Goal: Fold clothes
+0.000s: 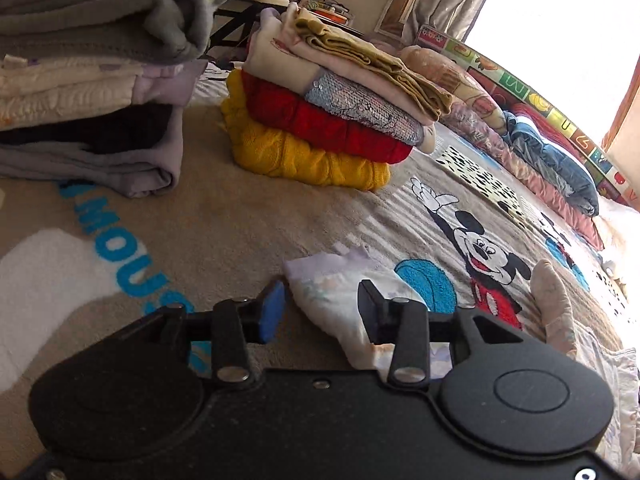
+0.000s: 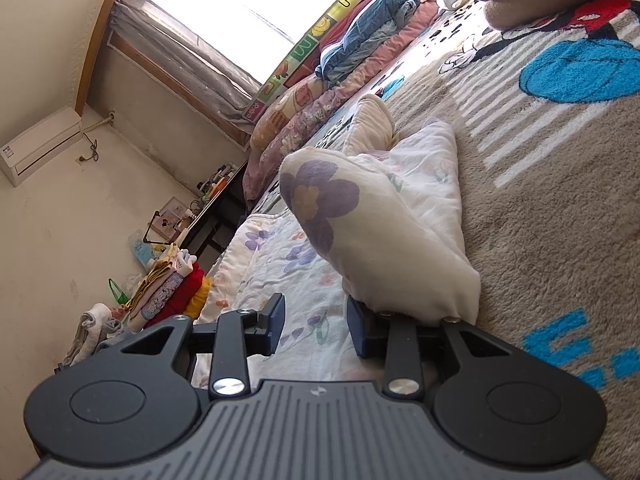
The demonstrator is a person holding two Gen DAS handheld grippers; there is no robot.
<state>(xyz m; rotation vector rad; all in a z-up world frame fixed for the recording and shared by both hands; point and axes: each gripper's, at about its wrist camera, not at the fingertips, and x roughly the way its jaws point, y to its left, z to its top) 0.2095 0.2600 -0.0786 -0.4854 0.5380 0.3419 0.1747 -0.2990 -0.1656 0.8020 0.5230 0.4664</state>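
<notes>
Around the floral garment (image 1: 340,304) we see a beige cartoon-mouse blanket (image 1: 224,224) beneath it, and beyond it on that blanket a stack of folded clothes (image 1: 320,120) with yellow and red knits at the bottom. Left of that stack sits a taller pile of grey and pale blankets (image 1: 88,80), and pillows (image 1: 532,148) line the window side. Nothing stands between the garment and the stack; the blanket there is bare.

Our left gripper (image 1: 320,308) has its jaws apart, a bunched end of the garment lying loose between them, no pad pressing. Our right gripper (image 2: 316,324) is likewise released, its jaws spread over flat floral cloth, with a raised fold (image 2: 372,216) resting just above the right-hand pad.

From the right wrist, the fold's long axis runs away from the gripper toward the pillows, a cuffed end (image 2: 372,120) pointing that way.
</notes>
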